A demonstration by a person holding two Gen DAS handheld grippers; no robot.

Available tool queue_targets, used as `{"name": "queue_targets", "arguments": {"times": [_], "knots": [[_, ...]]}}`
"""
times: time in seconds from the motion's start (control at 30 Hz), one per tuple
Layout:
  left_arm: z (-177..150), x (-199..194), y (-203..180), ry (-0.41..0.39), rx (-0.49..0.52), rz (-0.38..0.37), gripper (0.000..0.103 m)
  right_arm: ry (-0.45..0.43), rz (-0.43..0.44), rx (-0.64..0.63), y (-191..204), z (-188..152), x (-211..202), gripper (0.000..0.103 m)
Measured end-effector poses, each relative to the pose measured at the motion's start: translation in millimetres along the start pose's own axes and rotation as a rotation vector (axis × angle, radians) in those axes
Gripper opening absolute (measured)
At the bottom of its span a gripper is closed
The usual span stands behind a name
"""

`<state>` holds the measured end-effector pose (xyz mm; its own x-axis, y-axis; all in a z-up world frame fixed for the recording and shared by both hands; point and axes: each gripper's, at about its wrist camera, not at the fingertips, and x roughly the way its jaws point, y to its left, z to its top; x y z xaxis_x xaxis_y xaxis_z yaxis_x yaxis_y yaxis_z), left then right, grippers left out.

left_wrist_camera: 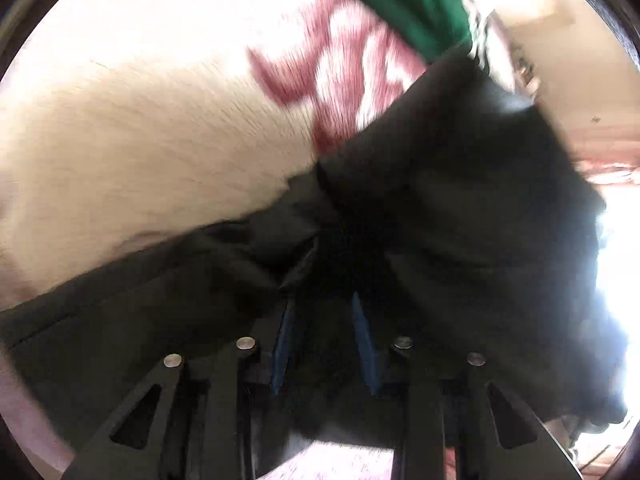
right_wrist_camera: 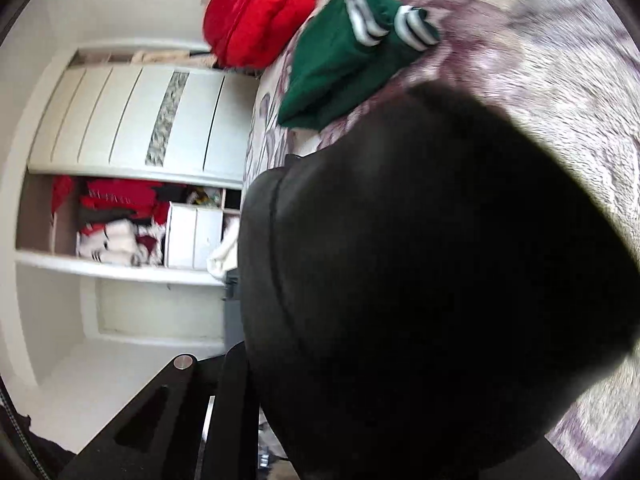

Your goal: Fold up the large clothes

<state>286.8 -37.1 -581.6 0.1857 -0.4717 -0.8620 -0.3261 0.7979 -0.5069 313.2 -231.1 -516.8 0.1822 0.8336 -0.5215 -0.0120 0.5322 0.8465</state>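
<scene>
Left wrist: hand-held gripper [left_wrist_camera: 325, 276] pinching black garment [left_wrist_camera: 460, 208].

A black garment [left_wrist_camera: 460, 208] is seen gathered between the blue-padded fingers [left_wrist_camera: 362, 344] of the left tool [left_wrist_camera: 324, 320], the pads pressed into its folds. The dark cloth is spread across the lower and right parts of the view. Behind it, a cream bedspread [left_wrist_camera: 140, 128] with a blurred red pattern is shown, and a green garment [left_wrist_camera: 412, 4] is visible at the top edge.
</scene>
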Motion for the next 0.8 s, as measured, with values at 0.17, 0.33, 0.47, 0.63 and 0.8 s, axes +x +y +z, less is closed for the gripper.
{"name": "queue_targets", "arguments": {"times": [0.17,0.33,0.47,0.63,0.8], "knots": [[-37,-88,55,-0.145,-0.031,0.127,0.088,0.097,-0.077,-0.207,72,-45,39,0.019],[-81,-160,129,-0.211,-0.138,0.217,0.093,0.268,-0.136,-0.387,123,-113,116,0.019],[-107,-209,180,-0.259,-0.244,0.249,0.093,0.493,-0.237,-0.473,128,-192,198,0.024],[-111,-228,195,-0.288,-0.280,0.246,0.093,0.704,-0.269,-0.395,115,-242,236,0.065],[-98,-209,159,-0.257,-0.201,0.203,0.093,0.800,-0.074,-0.343,140,-253,200,0.097]]}}
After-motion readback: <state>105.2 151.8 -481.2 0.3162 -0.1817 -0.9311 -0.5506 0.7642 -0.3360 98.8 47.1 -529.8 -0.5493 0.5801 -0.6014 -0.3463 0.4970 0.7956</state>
